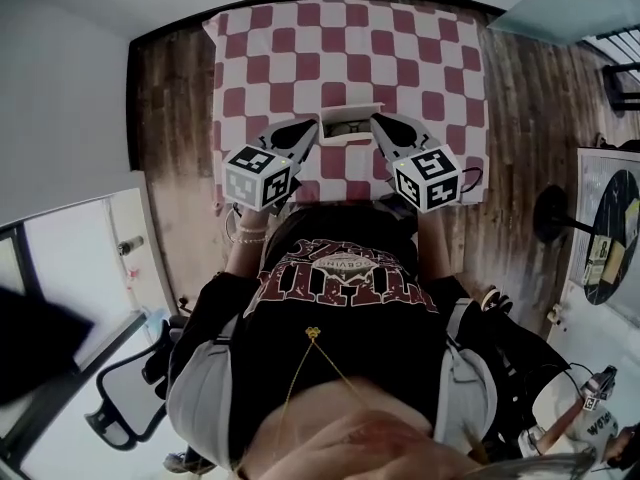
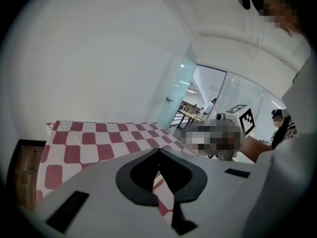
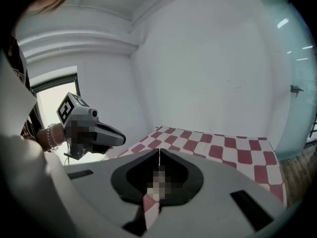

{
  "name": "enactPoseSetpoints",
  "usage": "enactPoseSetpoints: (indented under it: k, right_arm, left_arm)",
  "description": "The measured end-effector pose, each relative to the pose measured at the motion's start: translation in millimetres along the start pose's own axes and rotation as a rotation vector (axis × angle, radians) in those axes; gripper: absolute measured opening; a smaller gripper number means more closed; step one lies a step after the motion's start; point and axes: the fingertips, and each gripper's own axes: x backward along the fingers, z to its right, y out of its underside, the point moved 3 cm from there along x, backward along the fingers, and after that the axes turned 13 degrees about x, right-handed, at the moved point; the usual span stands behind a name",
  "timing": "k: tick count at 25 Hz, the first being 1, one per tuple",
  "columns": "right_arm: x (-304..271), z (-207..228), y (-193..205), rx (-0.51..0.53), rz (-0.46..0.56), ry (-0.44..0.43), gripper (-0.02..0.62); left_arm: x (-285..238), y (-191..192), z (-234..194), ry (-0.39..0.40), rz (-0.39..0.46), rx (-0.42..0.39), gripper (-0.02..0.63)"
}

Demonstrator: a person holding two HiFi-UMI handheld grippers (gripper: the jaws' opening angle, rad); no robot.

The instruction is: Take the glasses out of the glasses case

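Both closed and empty, the left gripper (image 1: 306, 128) and right gripper (image 1: 384, 123) flank the case (image 1: 340, 139); going in shut could just shove it across the cloth (image 1: 300, 48).

Between the tips of the left gripper (image 1: 306, 132) and the right gripper (image 1: 384, 125) we can see the glasses case (image 1: 348, 128), but what lies in it is too small to tell. In both gripper views the case is hidden behind that gripper's own body, and the opposite gripper is partly blurred over.
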Motion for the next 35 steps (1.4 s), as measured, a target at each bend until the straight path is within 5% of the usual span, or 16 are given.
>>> enactPoseSetpoints:
  k: [28, 35]
  right_arm:
    - [-80.9, -12.0, 78.6, 0.039, -0.233, -0.168, 0.020]
    - [-93.2, -11.8, 95.3, 0.119, -0.315, -0.167, 0.020]
  left_arm:
    - [48.8, 40.8, -37.1, -0.143, 0.061, 0.177, -0.002]
    - [52.6, 47.6, -40.2, -0.153, 0.051, 0.181, -0.002]
